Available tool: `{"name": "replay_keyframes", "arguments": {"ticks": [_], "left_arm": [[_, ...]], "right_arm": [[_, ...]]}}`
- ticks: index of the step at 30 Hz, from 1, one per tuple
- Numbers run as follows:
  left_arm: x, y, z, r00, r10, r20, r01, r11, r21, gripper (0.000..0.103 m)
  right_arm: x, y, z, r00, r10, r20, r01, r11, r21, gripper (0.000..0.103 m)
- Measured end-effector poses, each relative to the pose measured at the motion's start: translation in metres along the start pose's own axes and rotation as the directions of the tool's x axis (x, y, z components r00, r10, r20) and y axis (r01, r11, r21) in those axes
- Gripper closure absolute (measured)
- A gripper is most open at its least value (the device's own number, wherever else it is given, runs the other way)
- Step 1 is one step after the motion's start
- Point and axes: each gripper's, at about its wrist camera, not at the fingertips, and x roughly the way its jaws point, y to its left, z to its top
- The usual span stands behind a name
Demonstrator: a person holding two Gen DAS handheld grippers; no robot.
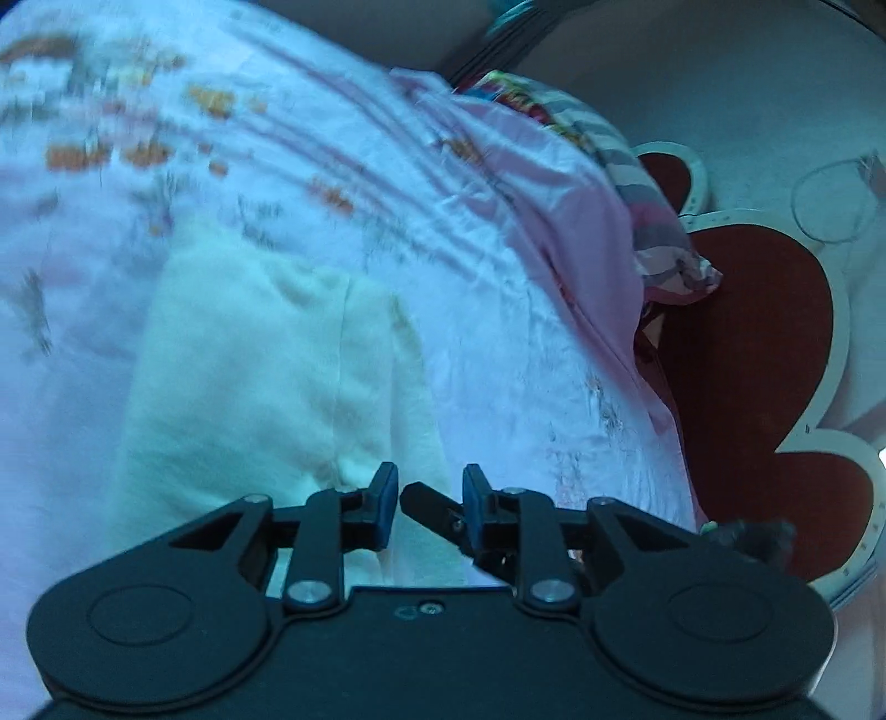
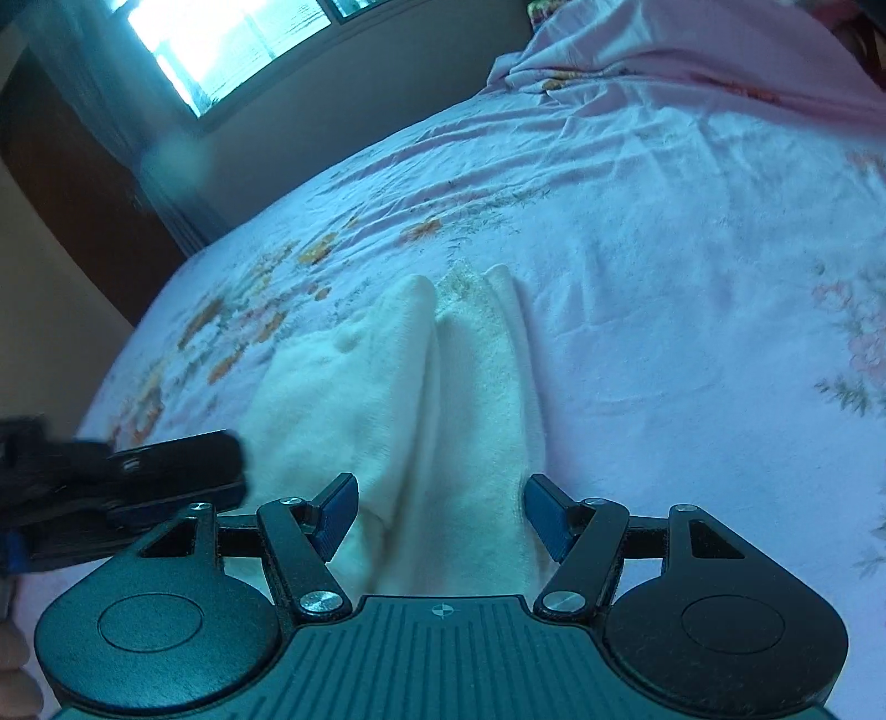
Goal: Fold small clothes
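Observation:
A small cream-white garment (image 2: 421,387) lies on a pink flowered bed sheet (image 2: 637,249), bunched into lengthwise folds. In the left wrist view the garment (image 1: 277,376) lies flat just ahead of the fingers. My right gripper (image 2: 440,512) is open, its blue pads on either side of the garment's near end, nothing clamped. My left gripper (image 1: 431,498) is open with a narrow gap, just above the garment's near edge; a black tip, the right gripper's finger, shows between the pads. The left gripper also shows in the right wrist view (image 2: 166,471), at the garment's left edge.
A striped colourful cloth (image 1: 637,183) lies at the sheet's edge. A red and white flower-shaped floor mat (image 1: 747,343) lies beside the bed. A window (image 2: 221,44) and a dark wooden door (image 2: 72,183) stand beyond the bed.

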Motion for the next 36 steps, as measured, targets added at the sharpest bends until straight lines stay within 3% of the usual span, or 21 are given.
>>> {"name": "replay_keyframes", "arguments": {"ticks": [5, 7, 8, 10, 13, 16, 19, 20, 21, 22, 27, 30, 36], "left_arm": [[-0.009, 0.024, -0.015, 0.989, 0.144, 0.013, -0.145, 0.987, 0.071, 0.078], [-0.011, 0.035, -0.024, 0.983, 0.183, 0.02, -0.184, 0.98, 0.076, 0.078], [-0.013, 0.04, -0.028, 0.982, 0.185, 0.024, -0.186, 0.98, 0.072, 0.078], [-0.013, 0.048, -0.033, 0.987, 0.16, 0.013, -0.161, 0.984, 0.071, 0.078], [-0.006, 0.055, -0.04, 0.989, 0.146, -0.001, -0.145, 0.987, 0.071, 0.078], [-0.005, 0.057, -0.044, 0.992, 0.129, 0.009, -0.129, 0.99, 0.049, 0.078], [-0.005, 0.057, -0.047, 0.992, 0.126, 0.013, -0.126, 0.99, 0.06, 0.078], [-0.005, 0.057, -0.047, 0.992, 0.122, 0.013, -0.123, 0.99, 0.065, 0.078], [-0.004, 0.057, -0.047, 0.993, 0.12, 0.011, -0.12, 0.991, 0.066, 0.078], [-0.003, 0.057, -0.047, 0.993, 0.117, 0.011, -0.118, 0.991, 0.065, 0.078], [0.001, 0.051, -0.048, 0.994, 0.11, 0.011, -0.111, 0.99, 0.09, 0.078], [0.004, 0.045, -0.048, 0.995, 0.104, 0.008, -0.104, 0.989, 0.106, 0.078], [0.018, 0.022, -0.046, 0.999, 0.038, -0.011, -0.036, 0.993, 0.111, 0.078]], "right_arm": [[0.022, 0.006, 0.01, 0.998, 0.045, -0.04, -0.044, 0.998, 0.043, 0.037], [0.029, 0.012, 0.015, 0.999, -0.003, -0.037, 0.005, 0.999, 0.035, 0.037], [0.021, 0.014, 0.017, 0.998, -0.055, 0.024, 0.054, 0.998, 0.022, 0.037], [0.006, 0.019, 0.023, 0.992, -0.073, 0.106, 0.076, 0.997, -0.019, 0.037], [0.021, 0.026, 0.027, 0.999, -0.044, 0.024, 0.045, 0.996, -0.072, 0.037], [0.053, 0.019, 0.024, 0.997, -0.054, -0.055, 0.052, 0.998, -0.045, 0.037], [0.067, 0.017, 0.024, 0.998, -0.026, -0.06, 0.024, 0.999, -0.031, 0.037], [0.069, 0.02, 0.025, 0.998, -0.027, -0.058, 0.024, 0.998, -0.055, 0.039], [0.072, 0.022, 0.026, 0.998, -0.022, -0.064, 0.018, 0.998, -0.067, 0.066], [0.076, 0.022, 0.027, 0.997, -0.008, -0.082, 0.003, 0.998, -0.06, 0.079], [0.076, 0.029, 0.029, 0.997, 0.009, -0.076, -0.016, 0.995, -0.102, 0.091], [0.057, 0.043, 0.029, 1.0, -0.028, 0.01, 0.029, 0.981, -0.189, 0.091], [0.025, 0.047, 0.043, 0.994, -0.059, 0.094, 0.084, 0.954, -0.287, 0.092]]}}
